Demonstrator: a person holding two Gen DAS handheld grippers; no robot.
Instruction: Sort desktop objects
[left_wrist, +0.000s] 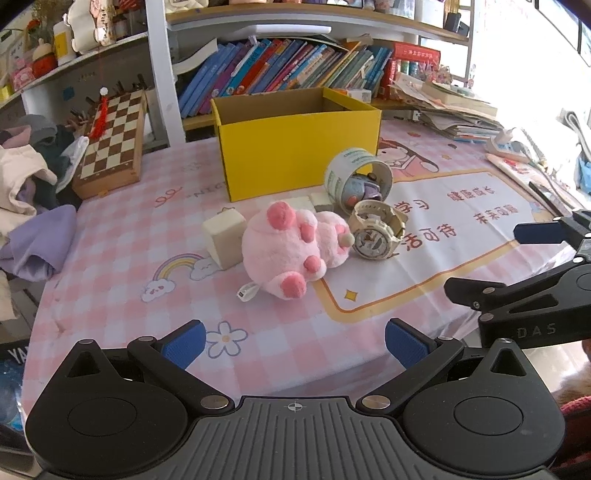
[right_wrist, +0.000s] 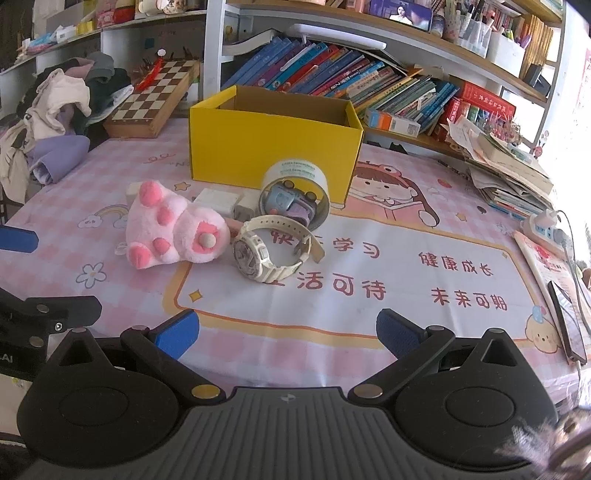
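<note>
Pink-checked cloth covers the desk (right_wrist: 369, 343), with an open yellow cardboard box (right_wrist: 273, 147) at its far side. Just before the box lies a pink plush toy (left_wrist: 291, 243), touching a cream wristwatch (right_wrist: 266, 251); behind the watch a white tape roll (right_wrist: 295, 192) lies tipped on its side. My left gripper (left_wrist: 293, 341) and right gripper (right_wrist: 288, 332) both hover near the desk's near edge, jaws spread wide and holding nothing.

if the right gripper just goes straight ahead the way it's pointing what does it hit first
Probably the white watch: it lies nearest along the open right gripper's line, with the tipped tape roll and yellow box behind. Depth is uncertain, so it might pass over.
</note>
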